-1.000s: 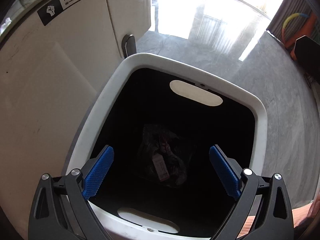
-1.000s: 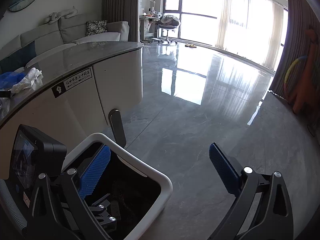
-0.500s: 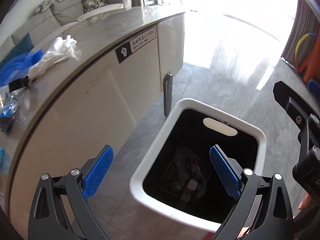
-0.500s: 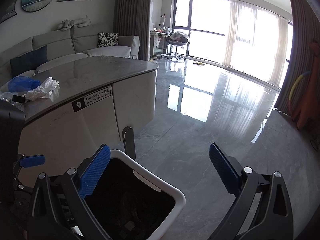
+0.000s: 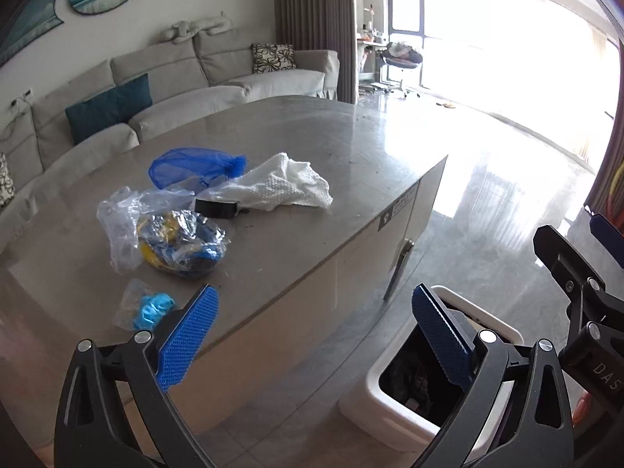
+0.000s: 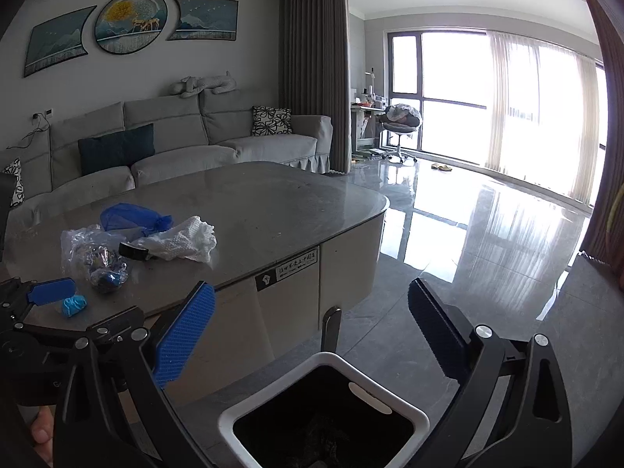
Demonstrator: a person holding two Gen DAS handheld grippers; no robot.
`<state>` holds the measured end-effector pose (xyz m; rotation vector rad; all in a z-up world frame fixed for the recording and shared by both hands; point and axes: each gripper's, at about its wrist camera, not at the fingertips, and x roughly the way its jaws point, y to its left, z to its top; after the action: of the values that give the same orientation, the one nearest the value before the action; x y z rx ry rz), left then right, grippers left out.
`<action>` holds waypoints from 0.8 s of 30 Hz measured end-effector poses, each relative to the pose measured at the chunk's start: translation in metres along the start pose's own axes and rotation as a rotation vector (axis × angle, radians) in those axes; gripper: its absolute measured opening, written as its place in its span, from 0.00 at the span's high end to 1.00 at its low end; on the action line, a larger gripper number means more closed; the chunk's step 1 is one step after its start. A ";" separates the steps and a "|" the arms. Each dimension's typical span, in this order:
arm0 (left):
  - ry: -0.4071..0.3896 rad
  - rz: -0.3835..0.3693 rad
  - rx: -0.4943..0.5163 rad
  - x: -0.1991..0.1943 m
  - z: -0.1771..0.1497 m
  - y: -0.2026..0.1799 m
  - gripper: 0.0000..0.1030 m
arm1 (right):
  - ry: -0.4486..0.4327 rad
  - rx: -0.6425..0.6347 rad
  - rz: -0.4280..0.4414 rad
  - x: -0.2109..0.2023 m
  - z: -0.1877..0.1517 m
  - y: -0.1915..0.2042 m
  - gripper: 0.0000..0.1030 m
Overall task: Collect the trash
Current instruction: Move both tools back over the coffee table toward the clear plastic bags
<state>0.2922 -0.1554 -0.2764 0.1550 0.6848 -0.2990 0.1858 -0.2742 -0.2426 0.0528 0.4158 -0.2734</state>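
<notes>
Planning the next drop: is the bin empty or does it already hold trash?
Not empty. The bin stands open on the floor, with dark crumpled trash lying at its bottom.

The table top (image 5: 296,202) looks like smooth grey stone with a soft shine. On it lie a white textured cloth (image 5: 280,187), a blue mesh bag (image 5: 187,165) and crinkled clear plastic bags (image 5: 156,234). The bin (image 6: 249,409) is glossy white plastic. The floor (image 6: 487,241) is polished, mirror-like tile.

surface: grey table (image 5: 312,163) ahead-left | on it: blue mesh bag (image 5: 195,165), white cloth (image 5: 280,189), clear plastic bag (image 5: 167,238), black item (image 5: 216,207) | floor (image 5: 487,234): white bin (image 5: 394,401) below-right
</notes>
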 end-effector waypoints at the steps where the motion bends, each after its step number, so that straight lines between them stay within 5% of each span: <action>1: -0.011 0.015 -0.010 -0.004 0.003 0.009 0.04 | -0.006 -0.003 0.016 0.000 0.006 0.006 0.05; 12: -0.105 0.158 -0.107 -0.025 0.030 0.099 0.04 | -0.046 -0.078 0.145 0.014 0.052 0.085 0.05; 24: -0.073 0.270 -0.092 0.040 0.045 0.160 0.04 | 0.000 -0.090 0.189 0.064 0.053 0.145 0.05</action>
<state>0.3999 -0.0230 -0.2608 0.1463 0.5963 -0.0138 0.3020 -0.1563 -0.2207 0.0040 0.4196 -0.0686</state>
